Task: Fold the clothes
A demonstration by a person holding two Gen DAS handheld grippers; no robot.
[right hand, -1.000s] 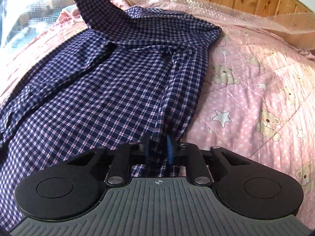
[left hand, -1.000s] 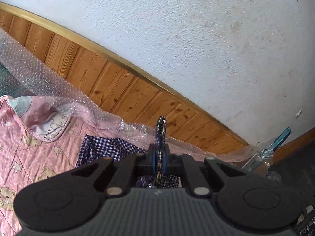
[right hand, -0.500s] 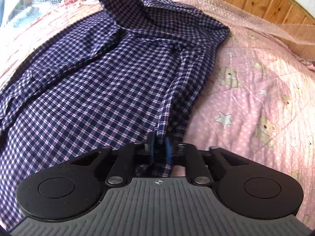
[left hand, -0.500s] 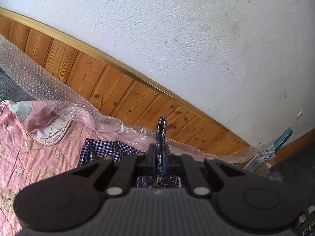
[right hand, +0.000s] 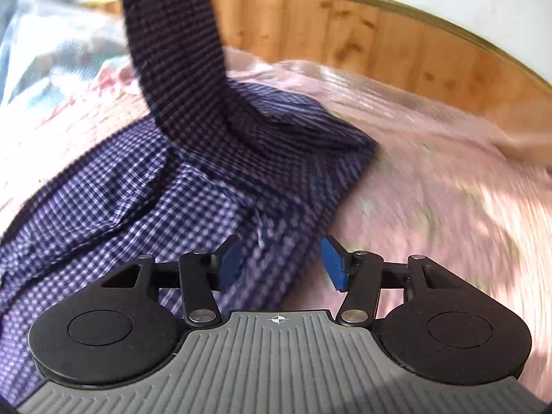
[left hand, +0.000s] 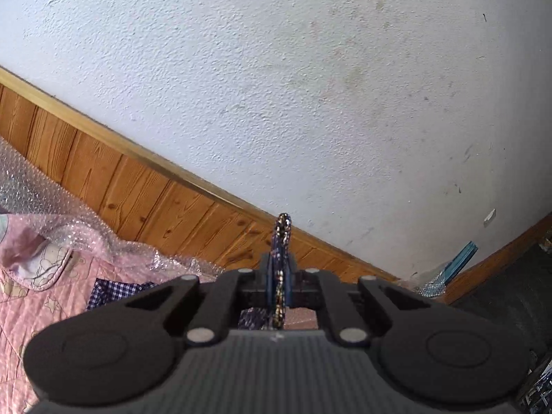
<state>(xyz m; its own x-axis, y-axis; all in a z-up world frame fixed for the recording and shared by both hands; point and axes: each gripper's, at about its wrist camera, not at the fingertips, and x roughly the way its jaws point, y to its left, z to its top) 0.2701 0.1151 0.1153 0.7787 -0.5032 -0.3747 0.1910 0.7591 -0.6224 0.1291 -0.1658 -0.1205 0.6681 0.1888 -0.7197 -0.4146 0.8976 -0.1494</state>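
A navy-and-white checked shirt (right hand: 145,207) lies spread on a pink quilt (right hand: 431,214). One strip of it rises steeply to the top left of the right wrist view. My right gripper (right hand: 281,264) hovers above the shirt's right edge, its jaws opening, blue pads apart with nothing pressed between them. In the left wrist view my left gripper (left hand: 280,276) is shut on a thin fold of the checked shirt (left hand: 282,238), which sticks up past the fingertips. More of the shirt shows below at the lower left.
A wood-panelled headboard (left hand: 145,193) with a brass-coloured rim runs under a white wall (left hand: 310,86). Bubble wrap (left hand: 69,224) lies along the quilt's far edge. A dark surface (left hand: 510,296) and a blue object (left hand: 460,260) sit at the right.
My right gripper has let go of the shirt's edge and opened, moving up and away with blur. My left gripper has risen with its fold, so more wall shows.
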